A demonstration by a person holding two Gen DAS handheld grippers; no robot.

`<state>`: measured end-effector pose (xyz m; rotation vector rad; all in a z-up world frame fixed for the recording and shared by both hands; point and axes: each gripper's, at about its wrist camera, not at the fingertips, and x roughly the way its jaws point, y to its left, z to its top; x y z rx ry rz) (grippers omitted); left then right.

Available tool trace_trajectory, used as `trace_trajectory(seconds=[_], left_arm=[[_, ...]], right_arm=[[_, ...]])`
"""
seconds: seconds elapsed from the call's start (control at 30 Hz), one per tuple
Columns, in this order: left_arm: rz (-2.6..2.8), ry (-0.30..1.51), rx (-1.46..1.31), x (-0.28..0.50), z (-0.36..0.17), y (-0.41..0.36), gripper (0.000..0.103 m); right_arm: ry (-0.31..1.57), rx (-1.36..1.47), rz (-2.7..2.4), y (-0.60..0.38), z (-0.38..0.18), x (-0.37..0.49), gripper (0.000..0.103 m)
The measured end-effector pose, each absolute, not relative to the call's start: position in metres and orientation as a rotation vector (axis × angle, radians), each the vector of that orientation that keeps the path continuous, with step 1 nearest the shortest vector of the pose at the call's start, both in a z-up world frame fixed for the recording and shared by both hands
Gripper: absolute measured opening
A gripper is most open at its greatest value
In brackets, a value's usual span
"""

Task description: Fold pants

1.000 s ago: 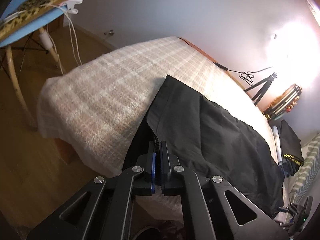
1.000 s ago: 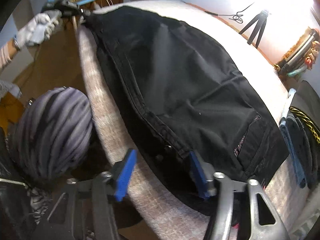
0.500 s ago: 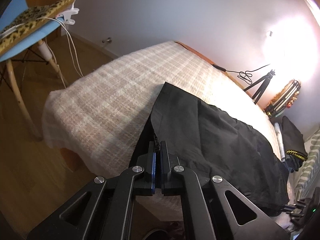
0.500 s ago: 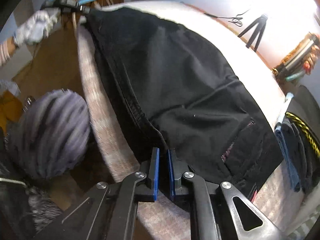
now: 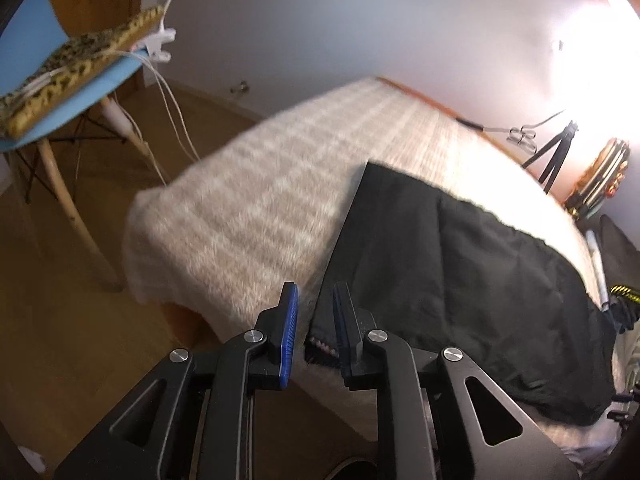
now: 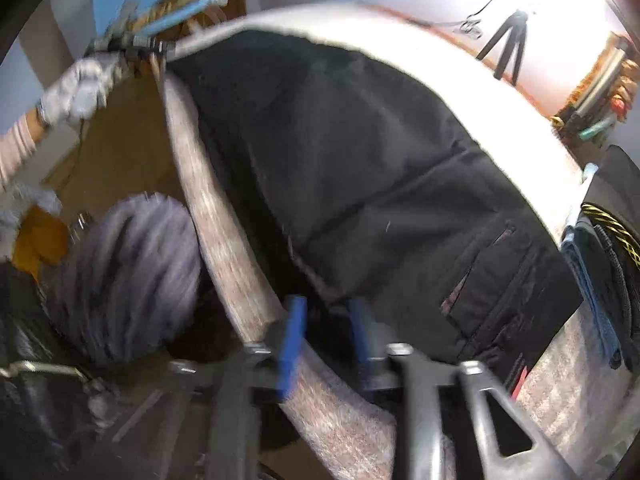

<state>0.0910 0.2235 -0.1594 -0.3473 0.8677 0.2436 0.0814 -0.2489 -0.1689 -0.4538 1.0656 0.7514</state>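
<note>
Left wrist view: showing the bed [image 5: 248, 216], draped in a pale checked blanket and filling the middle of the frame. Lying across it, black pants [image 5: 460, 280], stretching from the lower centre toward the right edge, long axis running along the near side of the mattress. Sitting at the bottom centre, left gripper [image 5: 314, 312], blue pads parted a little, hem end of the pants lying between them against the right-hand pad, not clamped. Standing in the upper left, a blue chair [image 5: 80, 92] with white cables hanging, well apart from the cloth.

Right wrist view: showing the same pants [image 6: 360, 168] spreading from the upper left to the lower right, pocket end nearest. Hovering at the bottom centre, right gripper [image 6: 326, 332], pads likewise parted, straddling the waist-side edge where it hangs over the mattress, blurred. Looking ready for a regrasp at both ends, each tool nearest its own end. Nothing blocking either edge.
</note>
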Motion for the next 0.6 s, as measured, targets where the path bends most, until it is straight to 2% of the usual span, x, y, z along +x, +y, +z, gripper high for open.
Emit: trace_trajectory(seconds=[0.27,0.5,0.6], left_arm=[[-0.109,0.838,-0.206,0.113,-0.127,0.113,0.016],[-0.425,0.89,-0.132,0.136,-0.143,-0.001,0.016],[-0.538,0.93,-0.091,0.135,-0.159,-0.042,0.016]], right_arm=[[0.964,-0.309,0.691,-0.249,-0.129,0.143,0.039],[0.936,-0.193,0.659,-0.233,-0.13,0.211,0.039],[0.946,-0.152,0.648,-0.224,-0.14,0.242,0.045]])
